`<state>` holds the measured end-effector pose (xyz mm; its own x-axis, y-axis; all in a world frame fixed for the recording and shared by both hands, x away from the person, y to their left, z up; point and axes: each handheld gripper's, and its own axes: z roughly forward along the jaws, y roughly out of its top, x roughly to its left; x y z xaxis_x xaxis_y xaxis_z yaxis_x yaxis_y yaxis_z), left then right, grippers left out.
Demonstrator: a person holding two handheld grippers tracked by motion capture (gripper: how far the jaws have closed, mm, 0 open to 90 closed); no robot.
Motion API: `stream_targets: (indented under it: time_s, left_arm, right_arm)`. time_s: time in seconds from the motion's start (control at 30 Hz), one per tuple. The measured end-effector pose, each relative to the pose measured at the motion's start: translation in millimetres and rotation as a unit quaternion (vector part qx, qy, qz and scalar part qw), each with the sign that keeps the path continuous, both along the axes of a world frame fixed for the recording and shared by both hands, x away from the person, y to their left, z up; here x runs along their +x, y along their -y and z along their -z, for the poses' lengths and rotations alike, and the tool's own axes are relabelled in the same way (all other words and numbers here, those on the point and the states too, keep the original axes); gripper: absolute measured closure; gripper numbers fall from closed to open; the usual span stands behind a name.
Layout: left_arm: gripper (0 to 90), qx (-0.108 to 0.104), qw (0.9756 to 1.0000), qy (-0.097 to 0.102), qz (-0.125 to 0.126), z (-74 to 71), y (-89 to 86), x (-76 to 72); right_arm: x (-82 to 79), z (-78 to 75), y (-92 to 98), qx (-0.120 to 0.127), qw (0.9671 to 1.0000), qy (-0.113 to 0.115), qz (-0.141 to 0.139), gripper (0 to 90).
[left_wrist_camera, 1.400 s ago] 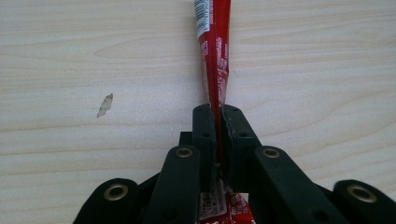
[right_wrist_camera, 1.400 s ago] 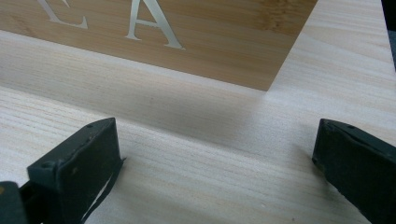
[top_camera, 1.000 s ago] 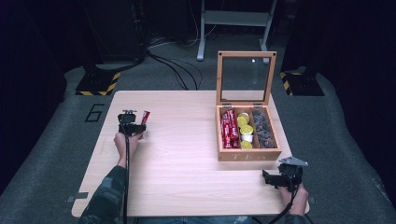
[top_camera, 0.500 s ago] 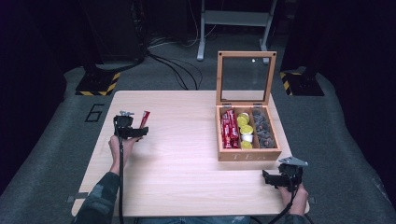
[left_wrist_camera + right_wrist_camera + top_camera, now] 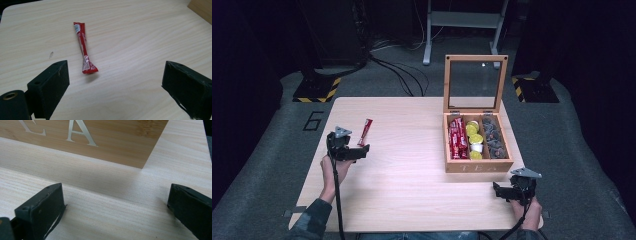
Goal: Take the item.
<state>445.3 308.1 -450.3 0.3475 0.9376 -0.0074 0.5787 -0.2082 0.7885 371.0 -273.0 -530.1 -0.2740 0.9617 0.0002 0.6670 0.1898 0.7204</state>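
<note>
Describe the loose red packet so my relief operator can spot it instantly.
Find the open wooden tea box on the table's right, then look to the far left. There, just ahead of the left gripper, one slim red stick packet lies alone on bare wood.

The table (image 5: 412, 150) is pale wood with fine grain, and on it lies a red sachet (image 5: 83, 47) with small white print and a silvery patch near one end. The box (image 5: 477, 162) is warm light-brown wood with pale "TEA" lettering on its front; inside are red sachets (image 5: 457, 137), yellow and white capsules (image 5: 474, 140) and dark grey pieces (image 5: 494, 137). Both grippers, the left (image 5: 362, 148) and the right (image 5: 496, 190), are black with grey top plates, the floor (image 5: 267, 150) is grey carpet with a dark "6", and black-and-yellow hazard stripes (image 5: 319, 92) edge the stand bases.
</note>
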Motion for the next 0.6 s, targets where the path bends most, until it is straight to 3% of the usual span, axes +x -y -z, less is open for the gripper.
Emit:
stream_targets:
  time_s: [0.33,0.6]
  left_arm:
    - [7.2,0.008,0.9999,0.011,0.004,11.0,-10.3,-38.6]
    - [7.1,0.025,0.9995,0.016,-0.011,32.8,-24.6,-63.5]
  right_arm:
    - [-0.2,-0.1,-0.2,0.001,1.0000,-0.001,0.001,0.0]
    - [-0.2,-0.1,-0.2,0.001,1.0000,-0.001,0.001,0.0]
